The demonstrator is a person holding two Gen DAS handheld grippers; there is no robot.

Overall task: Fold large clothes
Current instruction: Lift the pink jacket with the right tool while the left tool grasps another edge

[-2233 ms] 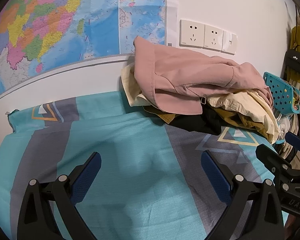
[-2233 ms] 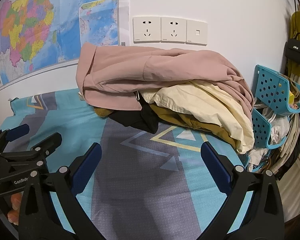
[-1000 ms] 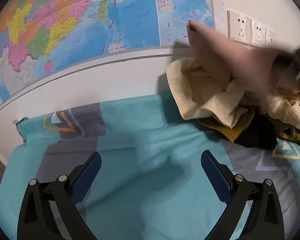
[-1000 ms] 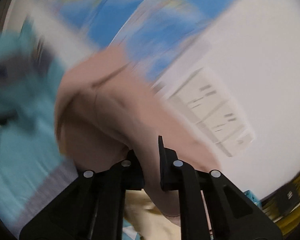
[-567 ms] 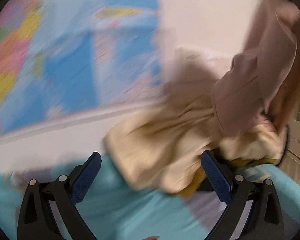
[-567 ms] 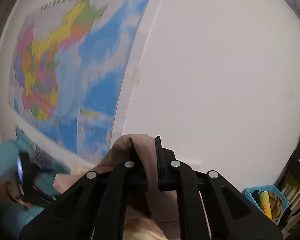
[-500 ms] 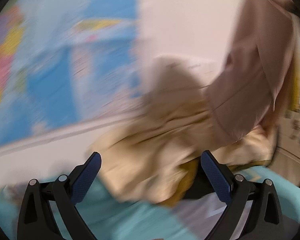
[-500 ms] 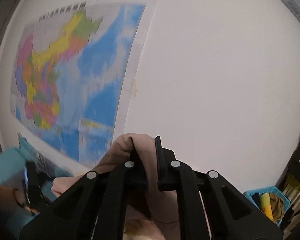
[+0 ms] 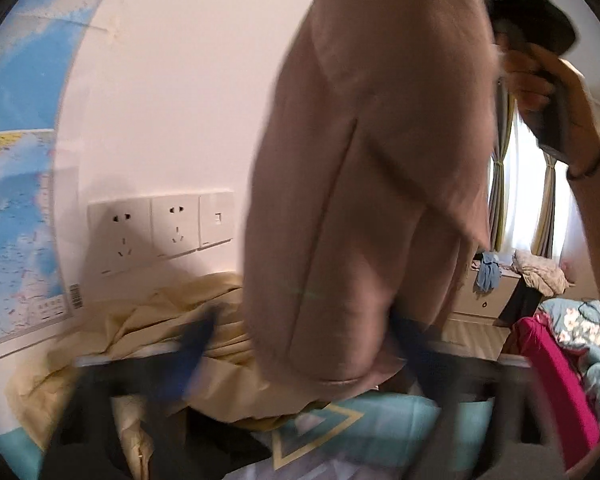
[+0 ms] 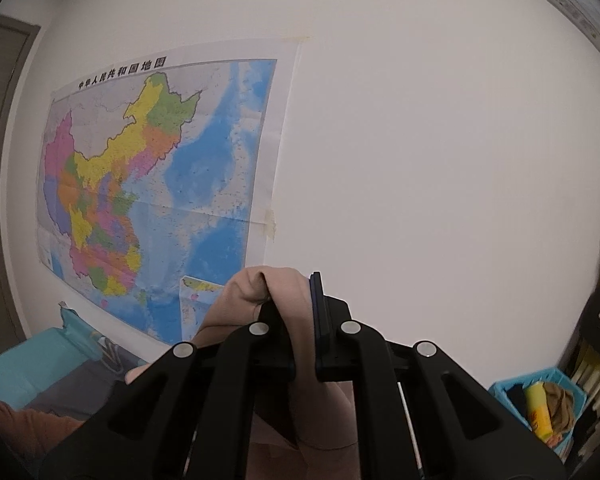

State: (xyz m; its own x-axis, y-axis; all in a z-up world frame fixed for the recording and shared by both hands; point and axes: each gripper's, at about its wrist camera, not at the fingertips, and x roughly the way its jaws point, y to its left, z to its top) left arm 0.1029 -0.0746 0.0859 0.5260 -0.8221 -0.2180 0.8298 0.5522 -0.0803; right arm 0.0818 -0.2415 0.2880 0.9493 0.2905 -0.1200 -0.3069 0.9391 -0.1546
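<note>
Right claw [image 10: 300, 300] clamped on a fold of the pink garment [image 10: 276, 292], fabric bunched between its two black fingers and held up high in front of the white wall [image 10: 440, 160]. Left claw [image 9: 300, 344] heavily motion-blurred; its jaws have just been closing, blue pads [image 9: 192, 344] on either side of the garment's hanging lower end [image 9: 360, 200], but cannot tell whether they press on the fabric yet. The pink garment hangs long and vertical in the left wrist view, its top at the right hand [image 9: 548, 80] that grips the right tool.

Below the hanging garment: cream clothing [image 9: 148, 332] piled on the bed, bedsheet [image 9: 400, 420] teal with grey and a yellow triangle outline. Dark cloth under the cream pile, blurred.

Behind: three white wall sockets [image 9: 160, 232], map poster [image 10: 148, 184] left of them. Right wrist view, lower right: blue basket [image 10: 540, 404] with items inside. Far right in left wrist view: curtains [image 9: 500, 200] at a bright window and a magenta cloth [image 9: 552, 380].
</note>
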